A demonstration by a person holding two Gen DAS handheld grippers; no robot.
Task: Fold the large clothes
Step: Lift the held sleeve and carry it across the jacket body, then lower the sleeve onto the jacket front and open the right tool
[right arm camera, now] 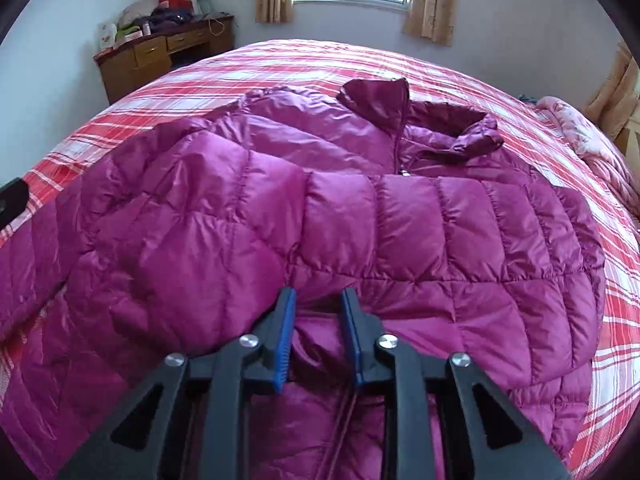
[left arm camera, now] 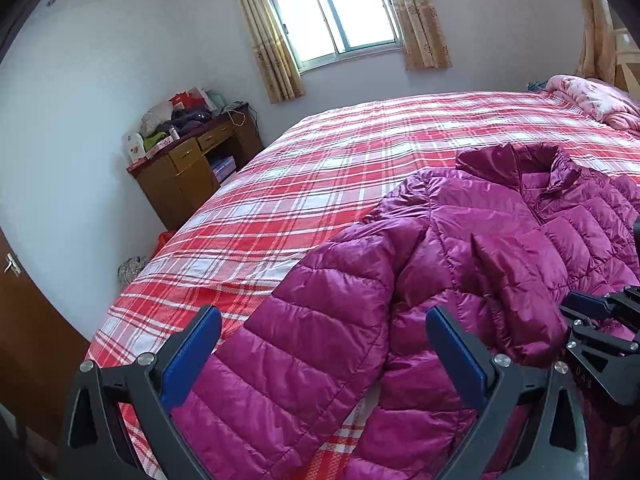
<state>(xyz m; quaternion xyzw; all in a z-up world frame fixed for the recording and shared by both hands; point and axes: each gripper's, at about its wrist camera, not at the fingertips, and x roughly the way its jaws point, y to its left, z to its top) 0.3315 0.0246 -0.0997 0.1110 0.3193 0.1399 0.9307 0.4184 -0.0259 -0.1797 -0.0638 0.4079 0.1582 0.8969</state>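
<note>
A magenta quilted down jacket (left arm camera: 460,240) (right arm camera: 400,220) lies front up on the red plaid bed cover (left arm camera: 320,160) (right arm camera: 280,60), collar toward the window. One sleeve (right arm camera: 440,216) is folded across the chest. The other sleeve (left arm camera: 320,340) stretches out along the bed. My left gripper (left arm camera: 323,314) hovers above that sleeve, open wide, its blue pads clear of the cloth. My right gripper (right arm camera: 318,294) (left arm camera: 576,316) sits low over the jacket's lower front. Its pads stand a narrow gap apart, and the fabric shows beneath the gap, not pinched.
A wooden desk (left arm camera: 192,176) (right arm camera: 160,56) piled with clutter stands in the far left corner. A pink quilt (left arm camera: 592,100) (right arm camera: 580,132) is bunched at the bed's far right. A curtained window (left arm camera: 336,12) is behind, and a brown door (left arm camera: 24,340) stands at the left.
</note>
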